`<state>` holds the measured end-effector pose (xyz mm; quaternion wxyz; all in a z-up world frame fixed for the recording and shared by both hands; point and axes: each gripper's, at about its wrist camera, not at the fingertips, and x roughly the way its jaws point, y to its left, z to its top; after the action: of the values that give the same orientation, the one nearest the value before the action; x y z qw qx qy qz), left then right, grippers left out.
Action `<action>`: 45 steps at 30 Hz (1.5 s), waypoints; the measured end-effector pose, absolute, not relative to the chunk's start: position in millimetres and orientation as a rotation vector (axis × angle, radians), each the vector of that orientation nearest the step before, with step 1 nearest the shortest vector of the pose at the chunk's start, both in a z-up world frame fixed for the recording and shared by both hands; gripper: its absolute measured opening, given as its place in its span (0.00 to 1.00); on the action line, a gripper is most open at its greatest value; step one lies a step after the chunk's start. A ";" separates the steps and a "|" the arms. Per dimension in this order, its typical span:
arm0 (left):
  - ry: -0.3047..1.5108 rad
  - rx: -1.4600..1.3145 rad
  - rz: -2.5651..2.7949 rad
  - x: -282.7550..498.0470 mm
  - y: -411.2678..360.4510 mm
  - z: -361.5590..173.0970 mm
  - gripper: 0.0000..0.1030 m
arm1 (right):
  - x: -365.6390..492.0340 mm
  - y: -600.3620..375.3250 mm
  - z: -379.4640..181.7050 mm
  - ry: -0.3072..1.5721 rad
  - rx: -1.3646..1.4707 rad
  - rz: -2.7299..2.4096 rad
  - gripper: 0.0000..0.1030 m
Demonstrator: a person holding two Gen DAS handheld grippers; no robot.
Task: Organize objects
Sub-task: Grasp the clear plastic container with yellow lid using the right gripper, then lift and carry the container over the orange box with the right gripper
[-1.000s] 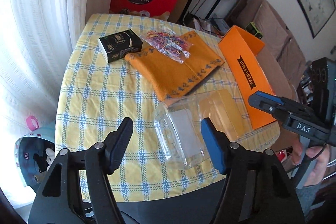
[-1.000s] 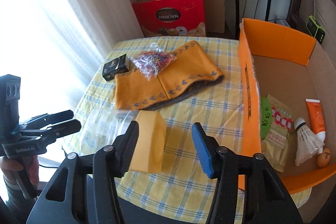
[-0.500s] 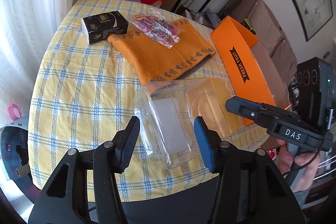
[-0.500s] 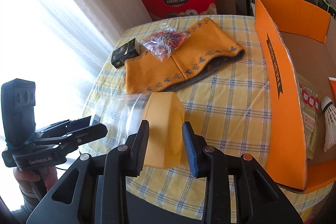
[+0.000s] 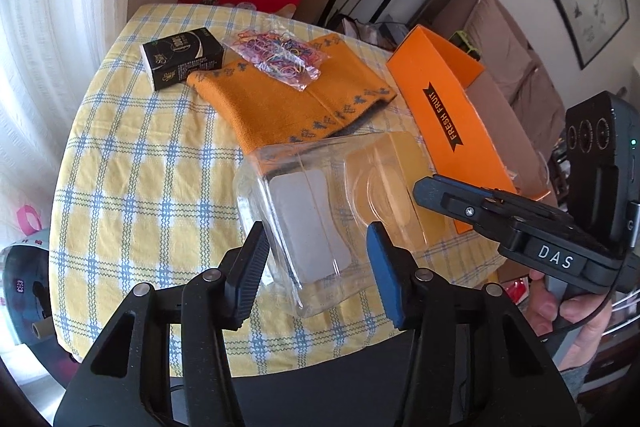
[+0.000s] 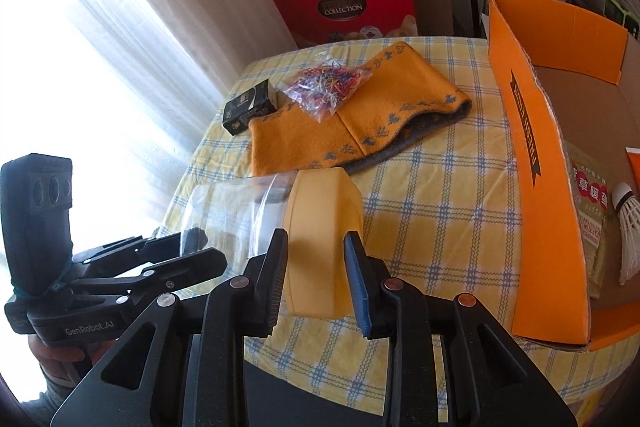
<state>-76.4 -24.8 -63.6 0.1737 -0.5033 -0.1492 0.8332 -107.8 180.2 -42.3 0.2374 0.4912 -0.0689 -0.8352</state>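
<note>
Both grippers closing on the clear plastic jar (image 5: 304,223) lying on the checked counter (image 5: 132,187).
We keep the left gripper (image 5: 316,259) (jaws just narrowing, not yet pressing) square on its body, while the right gripper (image 6: 316,267) clamps the yellow lid (image 6: 324,227).

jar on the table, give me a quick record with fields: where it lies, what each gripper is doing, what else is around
jar: clear jar lying on its side on the table, yellow lid on
left gripper: jaws either side of jar body, just closing
right gripper: jaws at lid sides, just closing
box: orange box to the right, holding a shuttlecock
behind jar: orange cloth, band bag, black carton
</note>
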 end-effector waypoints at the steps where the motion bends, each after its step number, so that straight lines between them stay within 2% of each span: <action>1: -0.418 -1.415 2.367 -75.8 -23.7 -58.6 0.45 | -107.3 181.1 -37.6 -0.185 1.332 -2.298 0.29; 16: -0.345 -1.221 2.387 -99.1 29.2 19.9 0.45 | -117.2 225.1 44.7 -0.149 1.153 -2.465 0.29; 26: -0.297 -1.149 2.354 -141.9 93.1 51.1 0.45 | -138.5 288.9 80.2 -0.213 1.095 -2.583 0.29; 35: -0.234 -1.176 2.288 -193.1 164.4 41.6 0.45 | -170.3 359.6 71.5 -0.333 1.157 -2.646 0.29; 45: -0.065 -1.241 2.244 -241.2 239.4 11.3 0.46 | -204.6 427.8 36.2 -0.510 1.256 -2.672 0.29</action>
<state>-241.2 239.4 11.3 0.2844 -0.4637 -0.0242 0.8388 -204.6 427.8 36.2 0.0724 0.4182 -0.1696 -0.8894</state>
